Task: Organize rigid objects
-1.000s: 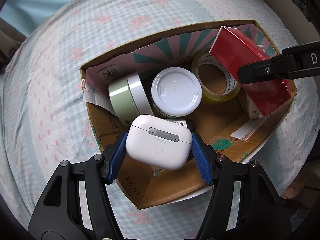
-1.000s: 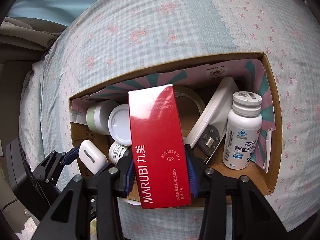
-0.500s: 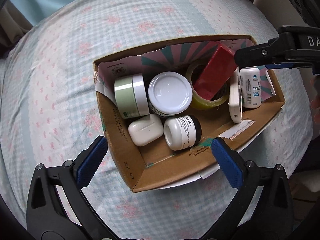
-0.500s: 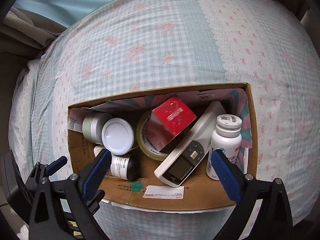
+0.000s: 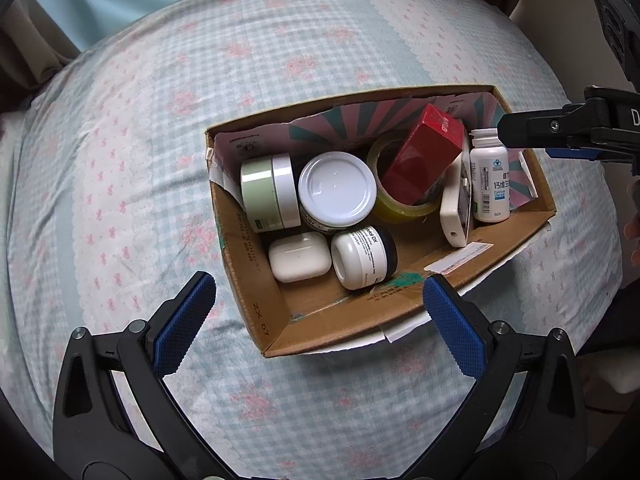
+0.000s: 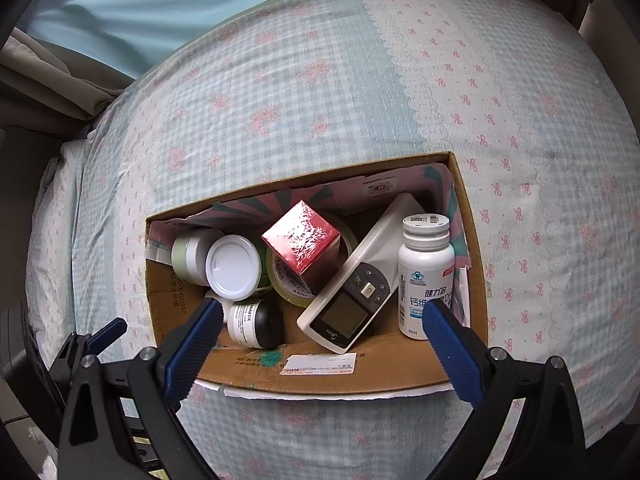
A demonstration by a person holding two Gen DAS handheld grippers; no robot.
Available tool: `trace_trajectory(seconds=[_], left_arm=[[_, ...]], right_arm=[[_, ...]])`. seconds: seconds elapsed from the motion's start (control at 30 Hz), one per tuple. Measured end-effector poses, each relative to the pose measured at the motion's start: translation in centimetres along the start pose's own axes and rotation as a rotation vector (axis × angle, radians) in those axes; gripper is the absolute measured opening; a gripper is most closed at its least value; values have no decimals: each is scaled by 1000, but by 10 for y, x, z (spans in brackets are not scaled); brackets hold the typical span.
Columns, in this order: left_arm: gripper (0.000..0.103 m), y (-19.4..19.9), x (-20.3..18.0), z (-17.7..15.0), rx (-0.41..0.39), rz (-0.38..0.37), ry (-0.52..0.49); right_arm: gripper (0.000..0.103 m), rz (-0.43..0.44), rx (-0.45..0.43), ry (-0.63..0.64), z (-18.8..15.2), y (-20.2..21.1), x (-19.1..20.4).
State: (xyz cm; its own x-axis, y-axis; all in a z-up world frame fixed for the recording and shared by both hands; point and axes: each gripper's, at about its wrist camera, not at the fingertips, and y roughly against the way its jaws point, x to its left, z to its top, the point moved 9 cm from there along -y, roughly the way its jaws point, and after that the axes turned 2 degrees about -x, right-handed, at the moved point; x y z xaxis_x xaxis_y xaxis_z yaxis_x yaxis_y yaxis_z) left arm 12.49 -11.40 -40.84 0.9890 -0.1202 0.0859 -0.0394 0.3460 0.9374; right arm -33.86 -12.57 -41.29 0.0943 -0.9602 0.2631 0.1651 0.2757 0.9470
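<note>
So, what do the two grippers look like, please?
Both look alike. The left gripper and right gripper have black plastic arms with triangular cut-outs and silver screws. Their fingers carry blue, finely textured pads. White lettering marks the right one's side.

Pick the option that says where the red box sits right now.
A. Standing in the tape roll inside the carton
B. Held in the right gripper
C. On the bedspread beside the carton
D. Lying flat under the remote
A: the red box stands tilted with its lower end inside the tape roll, within the carton, and both grippers are open and empty.
</note>
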Motion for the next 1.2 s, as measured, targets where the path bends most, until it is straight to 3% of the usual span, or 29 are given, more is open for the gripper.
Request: trace_trajectory(seconds=[0.23, 0.43, 0.6, 0.8, 0.9, 1.0, 1.2], left_arm=[[103, 50, -12, 5, -39, 35, 40], [103, 119, -33, 15, -119, 73, 106], [103, 197, -61, 36, -255, 96, 158], [103, 294, -97, 52, -487, 101, 220], [103, 326, -116, 52, -565, 91, 201], [103, 348, -132, 51, -622, 142, 150], [103, 366, -151, 45, -680, 150, 109]], right_arm=[[99, 26, -59, 27, -8, 48, -3], [99, 22, -152, 97, -13, 121, -14], [99, -24, -286, 153, -13, 205, -31], [99, -98, -511, 203, -19, 311, -50], [99, -118, -599, 219, -27, 349, -54], [99, -131, -666, 224, -35, 373, -58], [99, -150, -720, 231, -49, 385, -63]])
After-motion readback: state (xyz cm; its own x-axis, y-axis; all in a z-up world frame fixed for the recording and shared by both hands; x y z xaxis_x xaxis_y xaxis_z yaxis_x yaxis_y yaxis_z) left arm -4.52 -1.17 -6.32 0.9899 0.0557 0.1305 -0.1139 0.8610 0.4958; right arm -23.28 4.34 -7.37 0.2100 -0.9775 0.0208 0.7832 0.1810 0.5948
